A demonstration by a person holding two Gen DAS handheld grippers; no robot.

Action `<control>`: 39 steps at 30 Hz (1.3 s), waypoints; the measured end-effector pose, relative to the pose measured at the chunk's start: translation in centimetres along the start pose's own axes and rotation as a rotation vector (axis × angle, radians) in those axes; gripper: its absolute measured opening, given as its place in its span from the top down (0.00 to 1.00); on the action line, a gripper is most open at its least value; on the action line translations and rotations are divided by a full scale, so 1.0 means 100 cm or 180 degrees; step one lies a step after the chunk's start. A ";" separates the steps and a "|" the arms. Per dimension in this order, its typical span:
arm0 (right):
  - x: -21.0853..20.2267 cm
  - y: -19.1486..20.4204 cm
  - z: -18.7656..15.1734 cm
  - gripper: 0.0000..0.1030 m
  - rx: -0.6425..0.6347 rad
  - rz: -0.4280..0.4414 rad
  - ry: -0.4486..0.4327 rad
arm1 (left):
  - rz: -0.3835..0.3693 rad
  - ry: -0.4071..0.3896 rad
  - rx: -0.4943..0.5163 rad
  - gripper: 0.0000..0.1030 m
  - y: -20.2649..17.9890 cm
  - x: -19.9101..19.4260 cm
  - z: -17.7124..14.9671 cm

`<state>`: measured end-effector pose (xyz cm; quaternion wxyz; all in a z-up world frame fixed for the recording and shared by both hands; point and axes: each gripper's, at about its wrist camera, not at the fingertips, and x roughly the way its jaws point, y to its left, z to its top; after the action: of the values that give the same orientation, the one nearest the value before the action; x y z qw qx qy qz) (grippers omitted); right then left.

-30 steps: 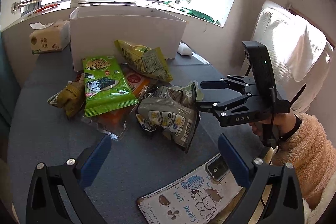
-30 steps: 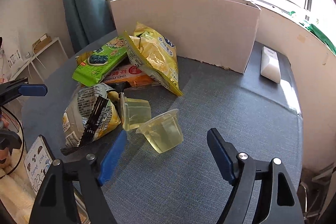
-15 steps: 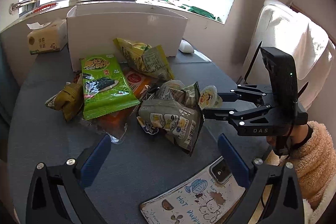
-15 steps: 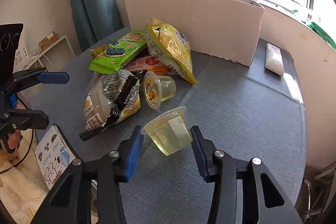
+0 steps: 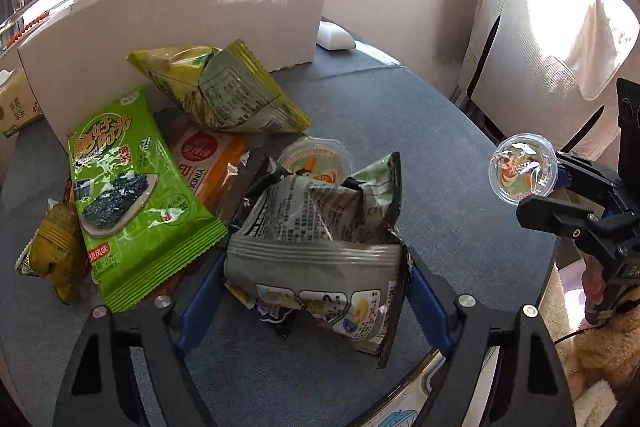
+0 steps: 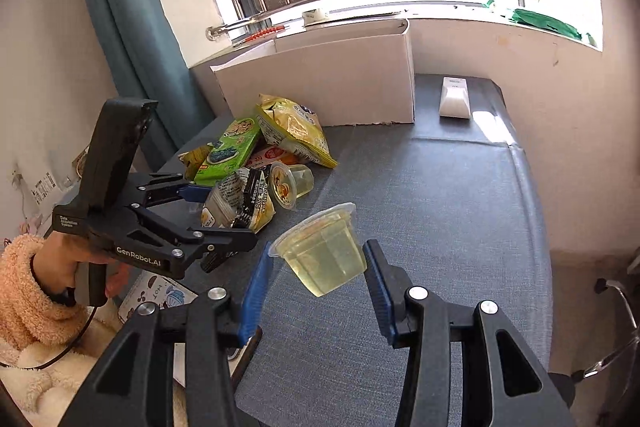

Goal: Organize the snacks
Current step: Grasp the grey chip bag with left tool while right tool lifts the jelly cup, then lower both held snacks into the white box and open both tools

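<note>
My right gripper [image 6: 316, 279] is shut on a clear jelly cup [image 6: 324, 253] and holds it above the table; the cup also shows in the left wrist view [image 5: 522, 174]. My left gripper [image 5: 316, 291] has its blue pads on either side of a grey-green snack bag [image 5: 320, 243], which also shows in the right wrist view [image 6: 236, 203]. A second jelly cup [image 5: 316, 163] lies behind that bag. A bright green seaweed pack [image 5: 128, 187], a yellow-green chip bag [image 5: 224, 91] and an orange pack [image 5: 208, 159] lie in a pile before the white cardboard box [image 5: 180, 15].
A small olive bag [image 5: 52, 251] lies at the pile's left. A tissue box [image 5: 16, 103] stands left of the box. A white remote [image 6: 454, 99] lies to the right of the box. A phone in a cartoon case [image 6: 156, 297] lies at the table's near edge. A white chair [image 5: 540, 27] stands beside the table.
My right gripper has closed on the jelly cup and lifted it up and away from the pile. My left gripper has moved forward and closed in around the grey-green bag.
</note>
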<state>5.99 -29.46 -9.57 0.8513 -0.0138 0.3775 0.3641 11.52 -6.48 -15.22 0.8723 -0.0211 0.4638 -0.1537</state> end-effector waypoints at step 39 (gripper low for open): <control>0.120 -0.023 0.259 0.00 0.0351 -0.0077 -0.0187 | 0.0358 -0.1278 -0.1156 0.00 0.185 -0.112 0.143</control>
<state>29.23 -16.11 0.49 0.8658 0.0393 0.3716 0.3327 21.89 12.86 -1.38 0.9358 -0.1814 0.3020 -0.0122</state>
